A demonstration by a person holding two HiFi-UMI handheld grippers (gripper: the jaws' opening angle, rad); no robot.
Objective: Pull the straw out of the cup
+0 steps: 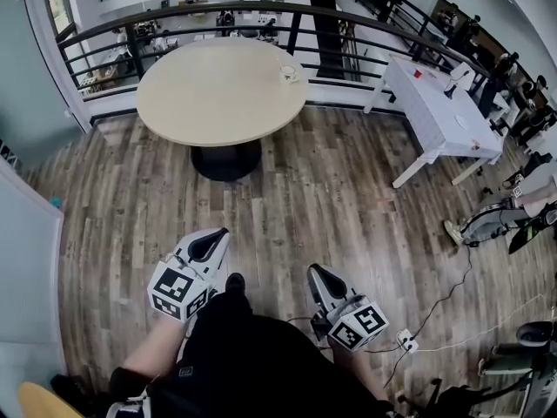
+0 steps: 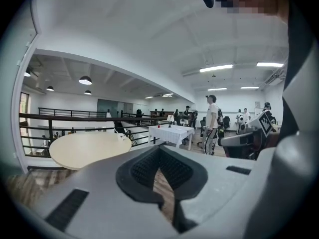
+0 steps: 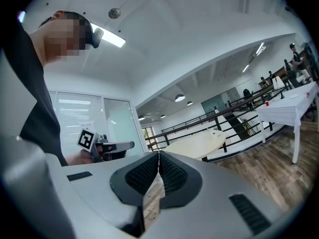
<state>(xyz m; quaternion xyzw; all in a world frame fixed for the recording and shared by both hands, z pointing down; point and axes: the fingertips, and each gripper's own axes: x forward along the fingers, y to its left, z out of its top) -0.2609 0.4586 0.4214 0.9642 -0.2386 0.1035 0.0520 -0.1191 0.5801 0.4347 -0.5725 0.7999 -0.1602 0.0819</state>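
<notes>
- Left gripper (image 1: 209,246): jaws closed tip to tip with nothing between them. Only the wood floor (image 1: 348,207) shows through the slot below the pads.
- Right gripper (image 1: 319,279): same, jaws pressed together and empty.
- Both are held low and close to the person's body, pointing ahead and roughly level. It looks like a carry pose for walking, not a reach. Closed jaws make sense here, as nothing is in range to grab.
- Cup (image 1: 289,74): well ahead of both grippers, on the far part of the round table (image 1: 209,94), close to the rim on the railing (image 1: 174,20) side.
- Straw: too small to make out from here. I assume it stands in the cup.
- A stretch of wood floor lies between the grippers and the table, so my read is that the task has not started and this is the approach stage.
- Likely next step, as a judgement: get up to the table, steady the cup with one gripper, open the other just enough to pinch the straw, then pull straight up.
- Risk: the cup looks small and light and sits near the table edge, so an off-axis pull could tip it or drag it toward the rim. That is why a second gripper on the cup seems worthwhile.
- White table (image 1: 435,111): off to the right of the right gripper and well apart. It looks unrelated to the job.
</notes>
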